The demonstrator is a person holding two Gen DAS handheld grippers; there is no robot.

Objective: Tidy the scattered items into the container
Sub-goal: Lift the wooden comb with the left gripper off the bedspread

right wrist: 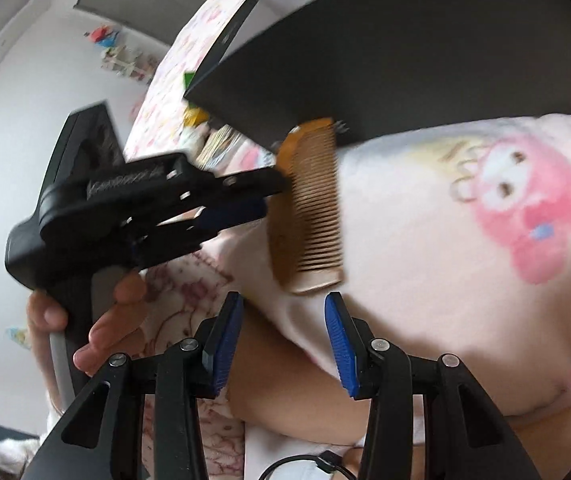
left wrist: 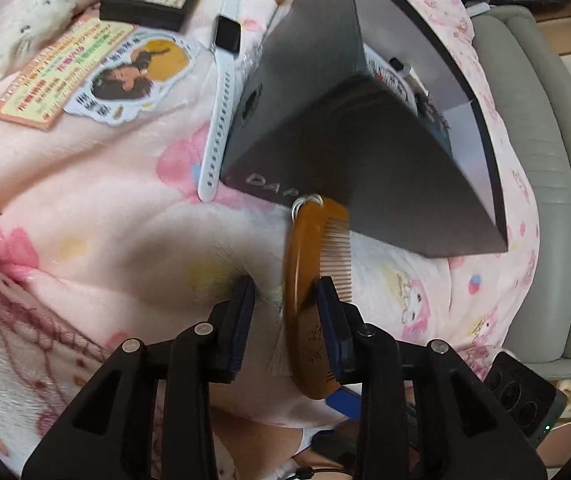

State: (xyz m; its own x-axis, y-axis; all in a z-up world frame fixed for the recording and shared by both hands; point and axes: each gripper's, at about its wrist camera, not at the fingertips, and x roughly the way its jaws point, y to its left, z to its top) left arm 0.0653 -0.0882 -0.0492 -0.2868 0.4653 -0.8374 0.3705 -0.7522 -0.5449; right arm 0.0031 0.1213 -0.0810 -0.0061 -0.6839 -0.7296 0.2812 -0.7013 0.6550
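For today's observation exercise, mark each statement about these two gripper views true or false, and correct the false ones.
1. A wooden comb stands between the left gripper's fingers. True.
2. The right gripper is holding the comb. False: its jaws are open and empty, just short of the comb.
3. A white-strapped smartwatch lies on the blanket beside the dark box. True.
4. The smartwatch is already inside the box. False: it lies outside, along the box's wall.
5. The comb's far end, with its cord loop, is near the box's lower edge. True.
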